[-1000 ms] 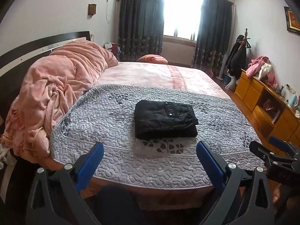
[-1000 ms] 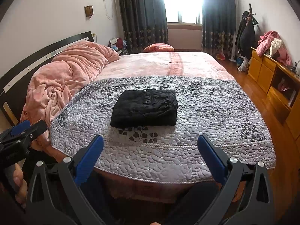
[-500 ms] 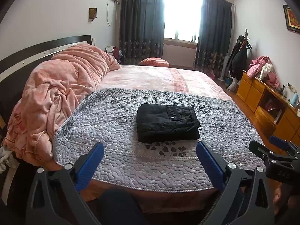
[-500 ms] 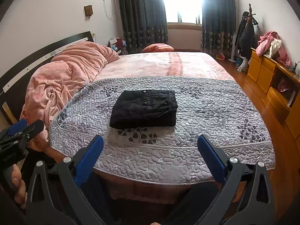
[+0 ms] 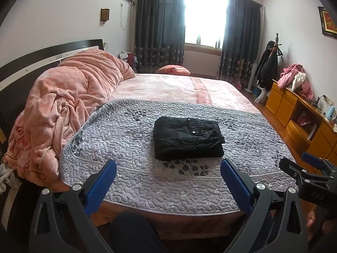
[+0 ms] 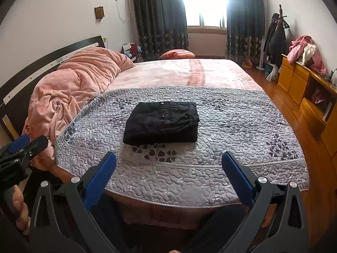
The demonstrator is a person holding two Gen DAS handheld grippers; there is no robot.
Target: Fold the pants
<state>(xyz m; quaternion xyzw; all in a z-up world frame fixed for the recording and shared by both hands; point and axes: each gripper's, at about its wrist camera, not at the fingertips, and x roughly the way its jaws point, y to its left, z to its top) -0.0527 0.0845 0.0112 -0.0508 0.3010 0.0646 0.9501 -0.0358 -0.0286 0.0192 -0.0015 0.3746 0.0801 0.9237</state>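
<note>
At the near edge of the left wrist view, the left gripper [image 5: 168, 175] has its blue fingers [image 5: 101, 186] spread wide, with nothing between them. In the right wrist view the right gripper [image 6: 168, 168] is the same: wide apart and empty. Both hang off the bed, above its near edge, and touch no cloth.

Beyond the fingers lies the grey quilted cover [image 6: 242, 126]. On it, at about 12 o'clock from each gripper, rest the black pants [image 5: 186, 139], a compact rectangle of several layers, with two snap buttons on top. The stack looks tidy and its edges are even.

Farther, at 10 o'clock, is the heap of the pink blanket [image 5: 69, 97]; at 2 o'clock stands the wooden dresser [image 6: 305, 88].

I judge the folding is complete, and the step in hand is the retreat. The next move calls for no new grasp, at most to press a corner flat.
</note>
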